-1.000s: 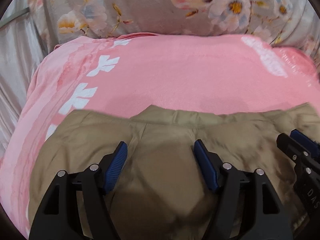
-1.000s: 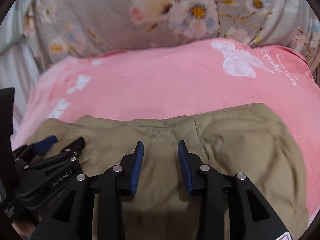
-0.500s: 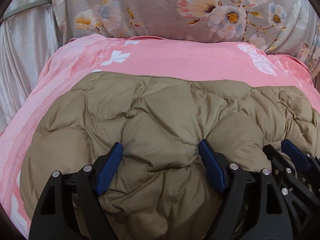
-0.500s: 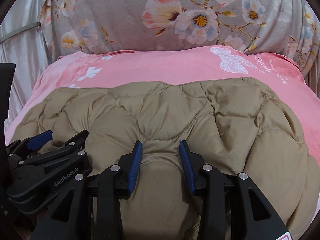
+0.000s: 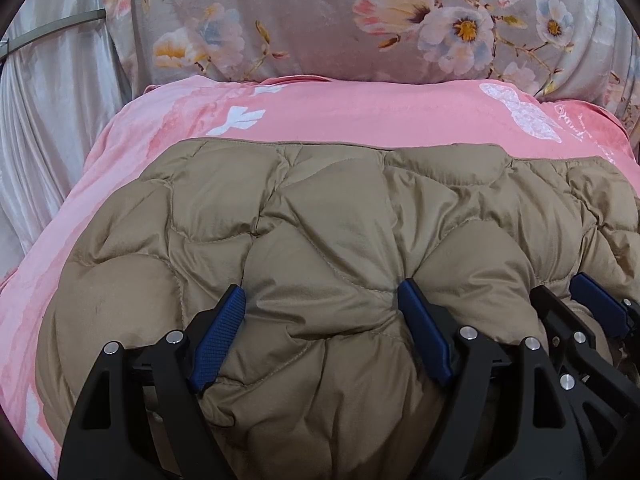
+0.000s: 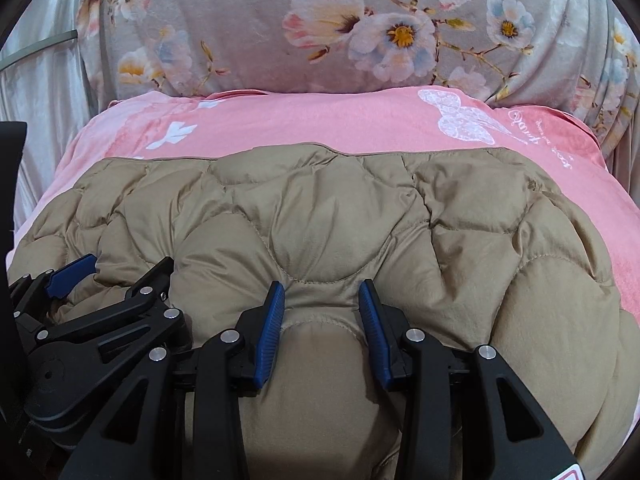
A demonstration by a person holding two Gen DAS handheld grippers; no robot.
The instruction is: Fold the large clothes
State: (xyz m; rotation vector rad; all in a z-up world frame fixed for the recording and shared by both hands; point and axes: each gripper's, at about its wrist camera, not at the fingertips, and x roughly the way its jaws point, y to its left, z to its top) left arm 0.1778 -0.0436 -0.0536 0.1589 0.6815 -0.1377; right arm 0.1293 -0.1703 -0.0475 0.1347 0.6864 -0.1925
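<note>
A tan quilted puffer jacket (image 5: 320, 220) lies spread on a pink blanket (image 5: 360, 120); it also fills the right wrist view (image 6: 320, 208). My left gripper (image 5: 322, 320) is open wide, its blue pads resting against a puffy bulge of the jacket's near edge. My right gripper (image 6: 322, 316) is partly open, with a fold of the jacket bulging between its pads. Each gripper shows in the other's view: the right one at the right edge (image 5: 584, 312), the left one at the left edge (image 6: 100, 284). The jacket's near edge is hidden under the grippers.
The pink blanket (image 6: 360, 120) has white flower and butterfly prints. A grey floral cushion (image 5: 360, 20) stands behind it, also seen in the right wrist view (image 6: 340, 20). Silvery fabric (image 5: 44, 120) hangs at the left.
The jacket now reaches further over the blanket and shows its quilted side instead of a smooth one. Both grippers have drawn back slightly; their jaw openings look unchanged.
</note>
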